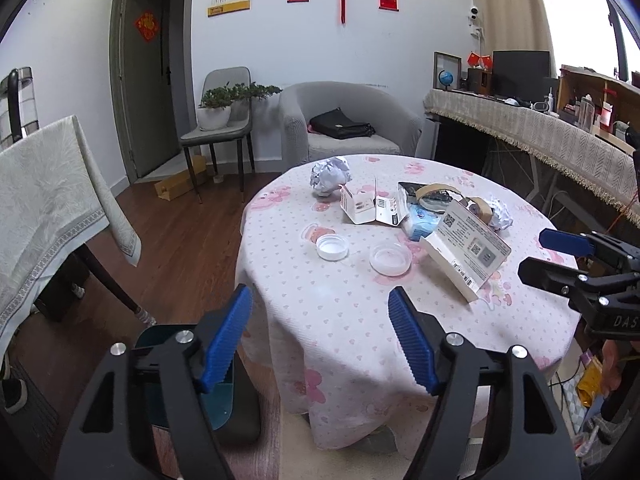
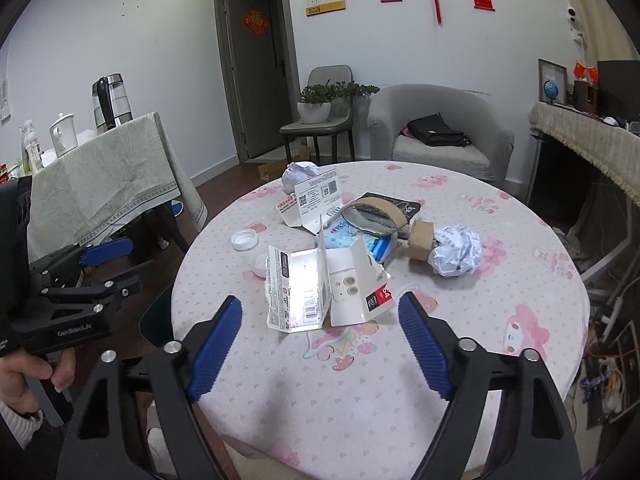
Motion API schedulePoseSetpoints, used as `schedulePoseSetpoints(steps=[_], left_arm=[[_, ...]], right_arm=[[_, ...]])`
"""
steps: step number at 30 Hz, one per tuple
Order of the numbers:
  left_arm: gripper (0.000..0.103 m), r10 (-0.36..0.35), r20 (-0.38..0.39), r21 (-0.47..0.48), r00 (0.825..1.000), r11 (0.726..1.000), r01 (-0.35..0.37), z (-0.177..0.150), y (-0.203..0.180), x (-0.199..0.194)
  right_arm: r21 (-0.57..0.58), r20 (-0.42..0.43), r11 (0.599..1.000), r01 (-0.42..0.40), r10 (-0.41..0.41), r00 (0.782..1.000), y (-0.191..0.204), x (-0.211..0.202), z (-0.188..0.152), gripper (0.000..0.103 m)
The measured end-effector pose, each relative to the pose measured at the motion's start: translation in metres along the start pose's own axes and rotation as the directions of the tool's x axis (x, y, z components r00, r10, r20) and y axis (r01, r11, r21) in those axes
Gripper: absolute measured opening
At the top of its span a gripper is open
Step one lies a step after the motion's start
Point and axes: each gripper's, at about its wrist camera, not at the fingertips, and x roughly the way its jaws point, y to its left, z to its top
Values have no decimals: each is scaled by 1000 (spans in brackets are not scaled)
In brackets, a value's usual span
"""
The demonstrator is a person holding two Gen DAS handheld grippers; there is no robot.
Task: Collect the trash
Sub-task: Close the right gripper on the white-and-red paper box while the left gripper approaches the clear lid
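Trash lies on a round table with a pink-patterned cloth (image 1: 340, 320) (image 2: 400, 380). There are two crumpled paper balls (image 1: 330, 176) (image 2: 456, 254), opened white cardboard boxes (image 1: 466, 250) (image 2: 320, 286), a blue tissue pack (image 1: 420, 220), two white lids (image 1: 332, 247) (image 1: 390, 258) and a brown tape roll (image 2: 420, 246). My left gripper (image 1: 320, 300) is open and empty, held over the table's near left edge. My right gripper (image 2: 320, 308) is open and empty, just short of the nearest open box; it also shows in the left wrist view (image 1: 552, 256).
A dark bin (image 1: 192, 384) stands on the floor left of the table. A cloth-covered side table (image 2: 104, 184) with a kettle is at left. A grey armchair (image 1: 344, 120) with a black bag and a chair with a plant (image 1: 220, 112) stand behind. A long desk (image 1: 540, 136) runs along the right.
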Motion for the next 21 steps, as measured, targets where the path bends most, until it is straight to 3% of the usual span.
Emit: schedulePoseSetpoints(steps=[5,12,16,21], left_arm=[[59,-73,-39,3,997,997,74,5,1,16],[50,-216,-117,77,969,971,225,4,-15,44],[50,-238,-143,105,961,962,254,6,-19,57],[44,-265,-162,100,950,954,283,13,-16,71]], right_arm=[[5,-27,1000,-15,16,1000,-6,12,3,68],[8,-58,999,-36,36,998,-10,32,12,53],[1,-79,999,-42,42,996,-12,42,17,46],[-24,-125,998,-58,55,991,-7,56,20,27]])
